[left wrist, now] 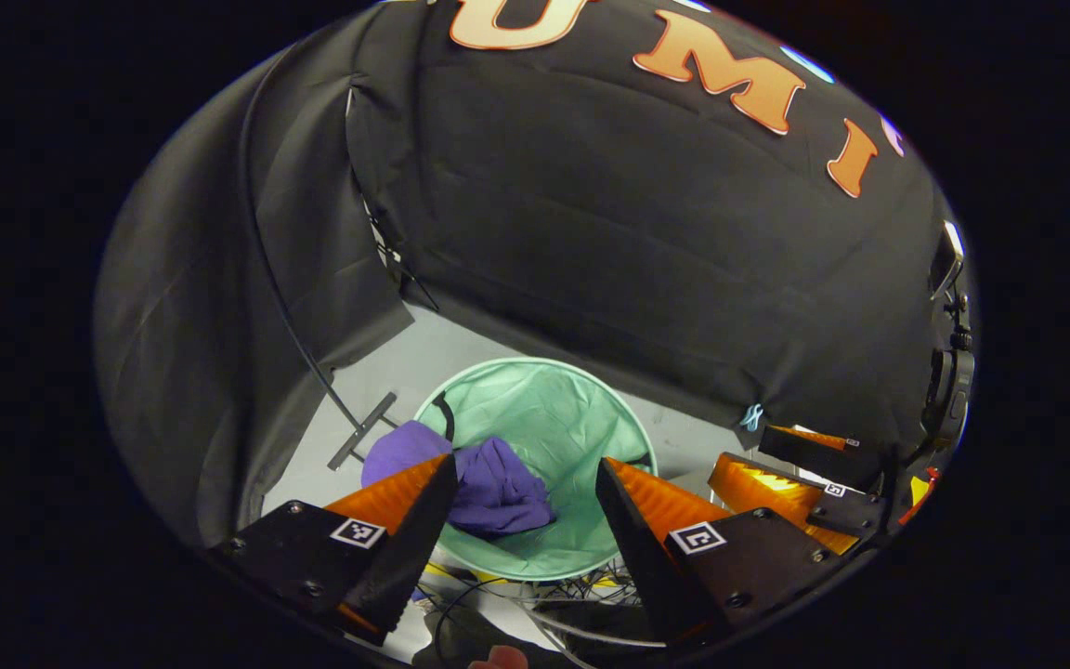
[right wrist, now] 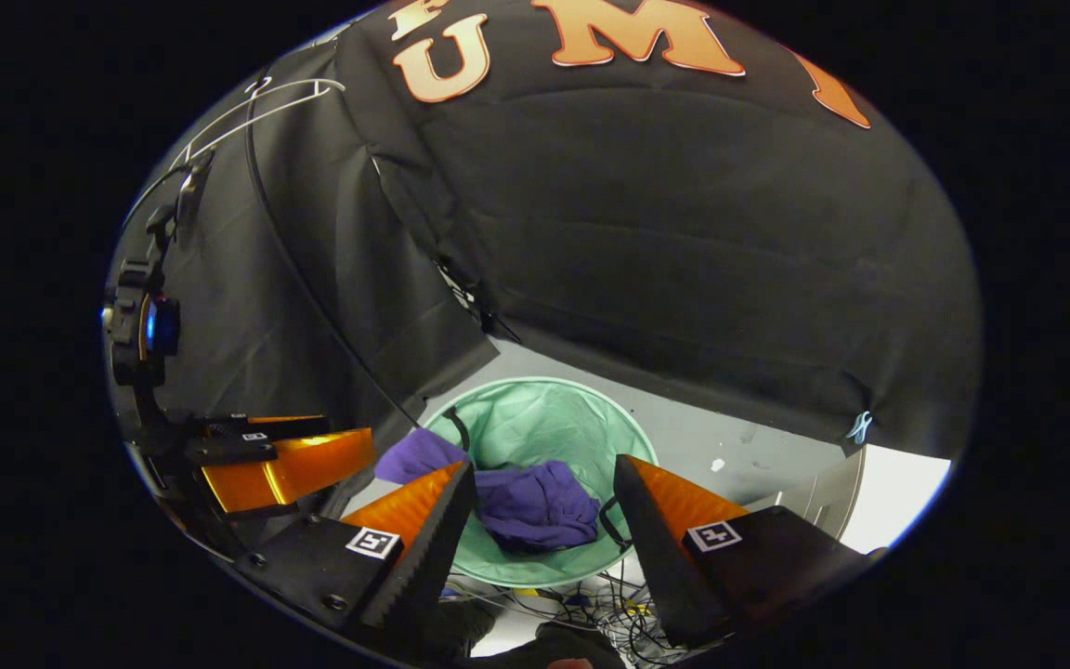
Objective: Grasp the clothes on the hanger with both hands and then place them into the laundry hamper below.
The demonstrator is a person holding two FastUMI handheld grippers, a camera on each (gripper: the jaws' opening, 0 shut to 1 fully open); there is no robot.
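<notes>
A purple garment (left wrist: 489,488) lies in the pale green laundry hamper (left wrist: 581,418), with part of it draped over the hamper's left rim. In the right gripper view the same purple garment (right wrist: 535,502) rests inside the hamper (right wrist: 554,418), one flap hanging over the rim. My left gripper (left wrist: 526,478) is open above the hamper, nothing between its fingers. My right gripper (right wrist: 544,488) is open too, also above the hamper. The right gripper (left wrist: 795,483) appears at the right of the left gripper view, and the left gripper (right wrist: 275,465) at the left of the right gripper view. A white wire hanger (right wrist: 247,111) hangs bare at upper left.
Black cloth walls close the booth on all sides. The floor (right wrist: 739,446) around the hamper is pale grey. Tangled cables (right wrist: 591,590) lie in front of the hamper. A thin black cable (left wrist: 266,260) runs down the left wall. A metal bracket (left wrist: 363,429) lies on the floor.
</notes>
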